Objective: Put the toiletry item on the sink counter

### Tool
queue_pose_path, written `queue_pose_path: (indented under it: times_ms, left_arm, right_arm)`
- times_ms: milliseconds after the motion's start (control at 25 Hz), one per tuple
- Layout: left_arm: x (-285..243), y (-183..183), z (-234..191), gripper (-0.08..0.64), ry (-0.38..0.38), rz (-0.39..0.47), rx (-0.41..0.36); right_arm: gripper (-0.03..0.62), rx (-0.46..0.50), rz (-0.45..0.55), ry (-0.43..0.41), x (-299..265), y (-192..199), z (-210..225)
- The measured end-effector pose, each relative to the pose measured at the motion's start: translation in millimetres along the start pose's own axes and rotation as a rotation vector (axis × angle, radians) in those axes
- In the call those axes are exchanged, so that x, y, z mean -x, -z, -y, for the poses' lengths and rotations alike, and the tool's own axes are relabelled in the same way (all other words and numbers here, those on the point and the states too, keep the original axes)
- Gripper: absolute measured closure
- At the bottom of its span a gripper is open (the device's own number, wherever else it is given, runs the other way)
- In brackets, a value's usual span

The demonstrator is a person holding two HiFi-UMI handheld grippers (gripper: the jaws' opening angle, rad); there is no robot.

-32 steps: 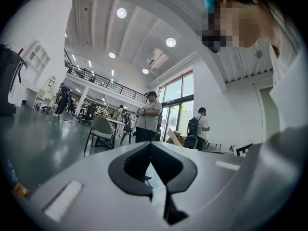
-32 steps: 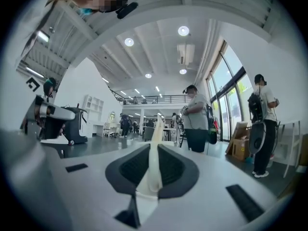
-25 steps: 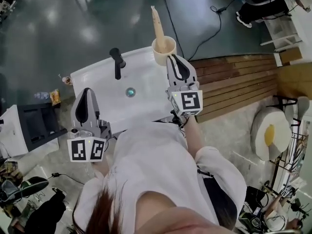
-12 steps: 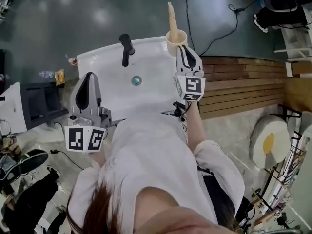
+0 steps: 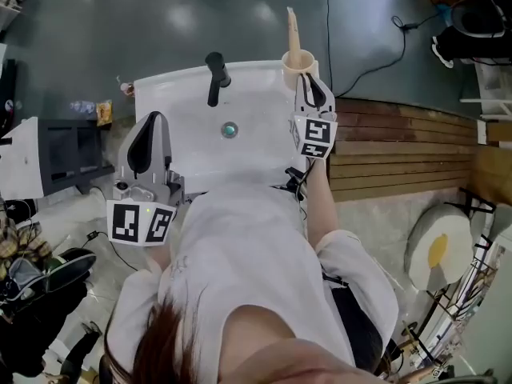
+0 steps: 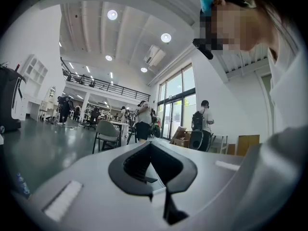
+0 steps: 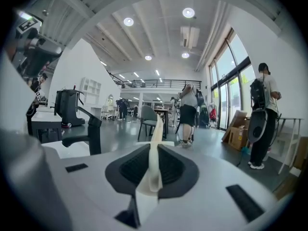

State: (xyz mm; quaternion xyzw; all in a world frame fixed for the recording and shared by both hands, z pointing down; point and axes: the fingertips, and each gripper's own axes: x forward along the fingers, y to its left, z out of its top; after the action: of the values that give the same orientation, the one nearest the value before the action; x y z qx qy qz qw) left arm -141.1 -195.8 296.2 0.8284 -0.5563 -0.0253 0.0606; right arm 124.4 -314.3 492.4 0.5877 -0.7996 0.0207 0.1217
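Gleaming grey floor [image 5: 96, 22], white sink [image 5: 164, 94]; cup [image 5: 292, 64] with toothbrush [image 5: 293, 29] at its back right corner, right hand-held gripper [image 5: 308, 84] clenched on it, left hand-held gripper [image 5: 156, 121] closed, empty.

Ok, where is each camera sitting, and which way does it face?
Head view: on the head, looking steeply down at sink, faucet, cup; shows hair, shirt, left claw, right claw.
Left gripper view: on the left claw, facing the hall; shows its shut jaws, shirt at right.
Right gripper view: on the right claw, facing the faucet; jaws shut on the cup.
Shared: head and right gripper views both show the faucet.
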Motion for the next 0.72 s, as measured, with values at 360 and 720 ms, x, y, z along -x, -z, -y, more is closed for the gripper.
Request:
queue_pose_path:
  times_ms: [360, 720]
  left_arm:
    - [-1.1, -1.7, 2.8, 0.575, -0.008, -0.005, -0.014]
    - [-1.9, -1.0, 2.4, 0.575, -0.018, -0.008, -0.015]
  right_arm:
    - [0.545, -0.004, -0.043, -0.016, -14.8, 22.3, -2.4]
    - [0.545, -0.014, -0.068, -0.024, -23.1, 35.2, -5.5]
